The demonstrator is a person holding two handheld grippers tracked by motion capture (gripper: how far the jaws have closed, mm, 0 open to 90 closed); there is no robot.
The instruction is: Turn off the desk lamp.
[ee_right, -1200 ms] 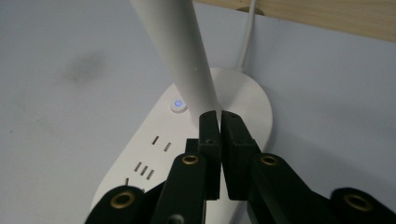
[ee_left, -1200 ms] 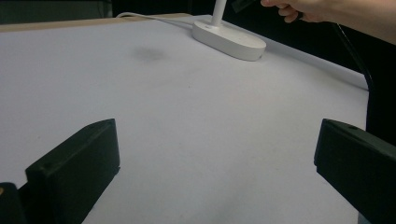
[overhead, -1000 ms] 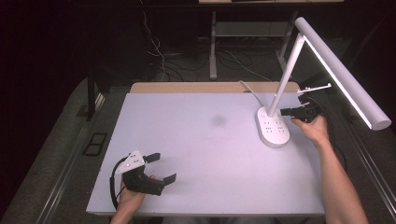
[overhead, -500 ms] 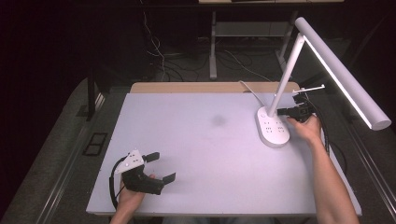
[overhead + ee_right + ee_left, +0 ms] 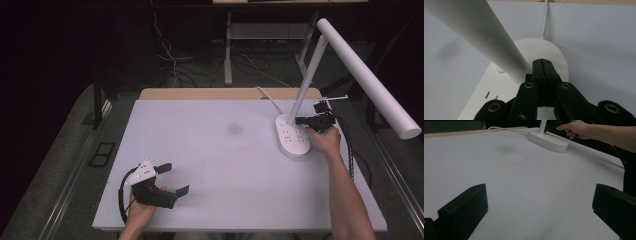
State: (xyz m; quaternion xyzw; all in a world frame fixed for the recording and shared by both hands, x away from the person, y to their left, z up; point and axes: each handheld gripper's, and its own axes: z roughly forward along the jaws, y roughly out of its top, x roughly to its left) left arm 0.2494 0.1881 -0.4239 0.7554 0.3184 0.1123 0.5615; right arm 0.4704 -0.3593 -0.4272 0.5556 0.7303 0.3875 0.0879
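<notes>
White plastic lamp (image 5: 320, 95) sits at the table's (image 5: 210, 165) far right corner, cord running off the back. My right gripper (image 5: 542, 65) has its jaws pressed together with nothing between them, tips just beside the stem over the base (image 5: 291, 136). Left gripper (image 5: 170, 178) is wide apart, well away from the lamp. Looks top-heavy and slick; I'd grab the stem low, near the base.
</notes>
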